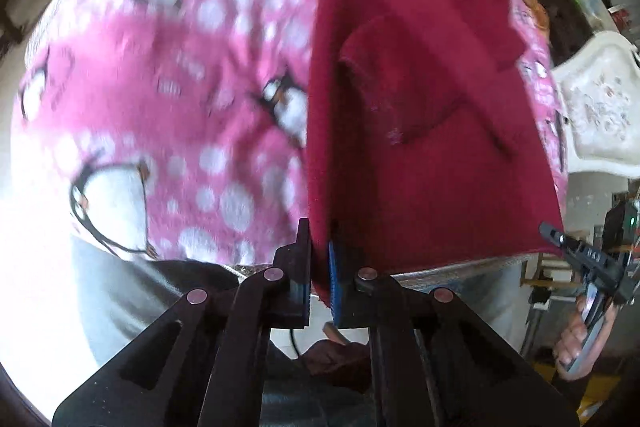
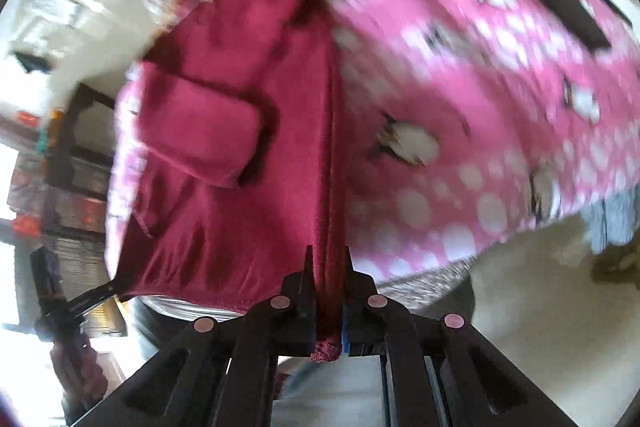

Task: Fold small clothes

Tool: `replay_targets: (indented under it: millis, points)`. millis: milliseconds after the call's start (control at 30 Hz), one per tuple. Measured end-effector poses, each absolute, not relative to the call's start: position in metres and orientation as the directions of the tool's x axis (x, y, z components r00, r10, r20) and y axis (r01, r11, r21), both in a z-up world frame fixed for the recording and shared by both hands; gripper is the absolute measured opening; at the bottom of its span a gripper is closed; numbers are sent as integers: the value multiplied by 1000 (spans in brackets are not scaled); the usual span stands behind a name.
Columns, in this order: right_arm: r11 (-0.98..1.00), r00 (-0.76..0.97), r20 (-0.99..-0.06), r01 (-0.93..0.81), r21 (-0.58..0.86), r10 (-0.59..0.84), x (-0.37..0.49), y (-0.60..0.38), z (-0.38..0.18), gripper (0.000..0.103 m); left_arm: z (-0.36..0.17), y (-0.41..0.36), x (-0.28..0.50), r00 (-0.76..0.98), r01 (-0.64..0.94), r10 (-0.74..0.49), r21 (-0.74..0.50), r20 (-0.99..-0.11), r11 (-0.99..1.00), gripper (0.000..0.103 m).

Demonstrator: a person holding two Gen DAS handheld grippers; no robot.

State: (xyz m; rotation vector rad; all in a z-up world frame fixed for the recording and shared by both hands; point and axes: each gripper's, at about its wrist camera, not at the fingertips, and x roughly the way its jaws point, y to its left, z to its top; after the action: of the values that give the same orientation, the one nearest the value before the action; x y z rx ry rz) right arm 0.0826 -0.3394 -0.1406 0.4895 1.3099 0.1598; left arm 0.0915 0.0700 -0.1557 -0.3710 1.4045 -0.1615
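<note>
both tongs, left tongs (image 1: 320, 267) and right tongs (image 2: 329, 291), point steeply down, clamped on the garment's (image 1: 420, 147) edge.

Fuzzy matt dark-red cloth garment (image 1: 420, 107) on fleecy pink dotted blanket (image 1: 160, 87).

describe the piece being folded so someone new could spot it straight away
A pink blanket with white dots covers the surface. On it lies the dark red garment, plain, with a patch pocket, its near edge pinched by the left claw and right claw.
</note>
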Motion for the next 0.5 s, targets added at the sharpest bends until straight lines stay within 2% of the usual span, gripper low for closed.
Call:
replay_targets:
  millis: [100, 200, 300, 367, 400, 467, 500]
  points:
    - [860, 273, -864, 179, 477, 423, 75, -345, -149, 7, -145, 71, 89, 211, -104, -351, -378, -912, 920, 7]
    - [862, 303, -860, 177, 475, 411, 71, -350, -141, 7, -150, 71, 88, 189, -89, -300, -320, -935, 943, 8]
    - [876, 284, -894, 244, 417, 347, 73, -359, -140, 12, -139, 74, 75, 210, -70, -268, -288, -940, 955, 17]
    - [872, 327, -881, 239, 427, 342, 69, -363, -123, 15, -121, 74, 69, 273, -41, -203, -222, -940, 974, 24]
    - [873, 358, -870, 224, 433, 339, 67, -364, -111, 21, -113, 73, 68, 308, -22, -167, -183, -937, 983, 31]
    - [888, 439, -841, 177, 424, 315, 65, -361, -83, 65, -95, 70, 68, 368, -2, -126, -137, -921, 991, 44]
    - [898, 477, -827, 155, 412, 297, 66, -357, -71, 74, -85, 70, 71, 397, -2, -115, -126, -911, 992, 51]
